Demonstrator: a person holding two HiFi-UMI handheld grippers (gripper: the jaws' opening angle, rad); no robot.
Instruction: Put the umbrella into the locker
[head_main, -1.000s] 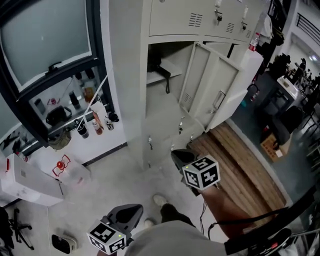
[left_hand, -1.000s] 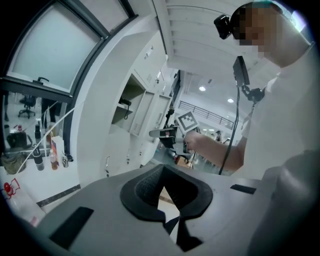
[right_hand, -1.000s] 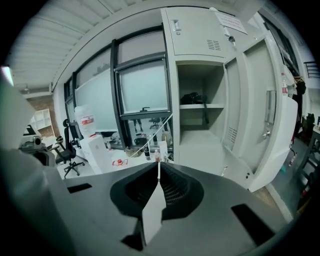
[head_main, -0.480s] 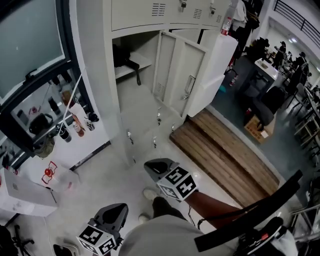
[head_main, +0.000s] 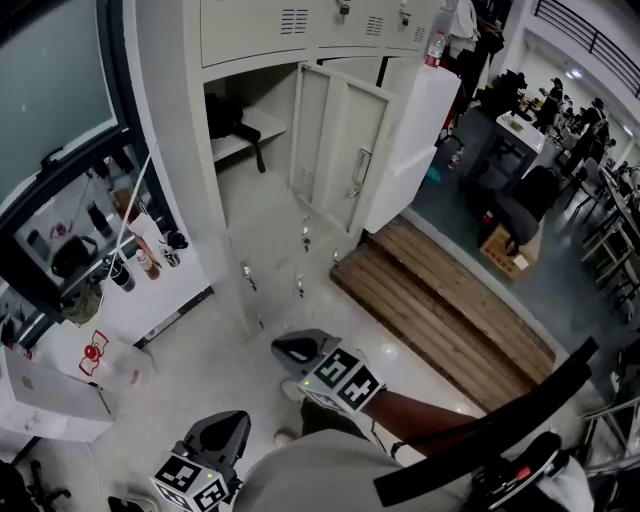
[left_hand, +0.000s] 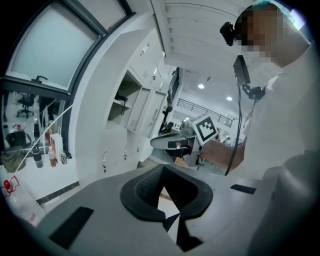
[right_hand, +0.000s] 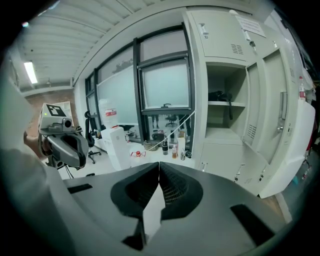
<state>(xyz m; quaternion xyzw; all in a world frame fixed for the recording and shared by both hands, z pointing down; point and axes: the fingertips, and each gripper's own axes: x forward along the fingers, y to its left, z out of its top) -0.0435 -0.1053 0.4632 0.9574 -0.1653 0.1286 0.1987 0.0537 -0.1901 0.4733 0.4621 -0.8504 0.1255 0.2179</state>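
Observation:
The black folded umbrella (head_main: 232, 118) lies on the shelf inside the open locker compartment (head_main: 262, 160), its strap hanging over the shelf edge; the right gripper view also shows the umbrella (right_hand: 220, 96). The locker door (head_main: 335, 150) stands wide open to the right. My right gripper (head_main: 297, 349) hovers low in front of the lockers, well away from the compartment, shut and empty (right_hand: 159, 164). My left gripper (head_main: 222, 437) hangs near my body at the bottom left, jaws together with nothing in them (left_hand: 162, 168).
Lower locker doors (head_main: 270, 250) with keys stand under the open compartment. A wooden platform (head_main: 440, 310) lies on the floor to the right. A white ledge with bottles (head_main: 140, 255) and a white box (head_main: 50, 390) are at the left. Office chairs (head_main: 525, 200) stand far right.
My right gripper has drawn back from the lockers, down and left in the head view. The view has swung so the lockers sit further left. The left gripper has barely moved.

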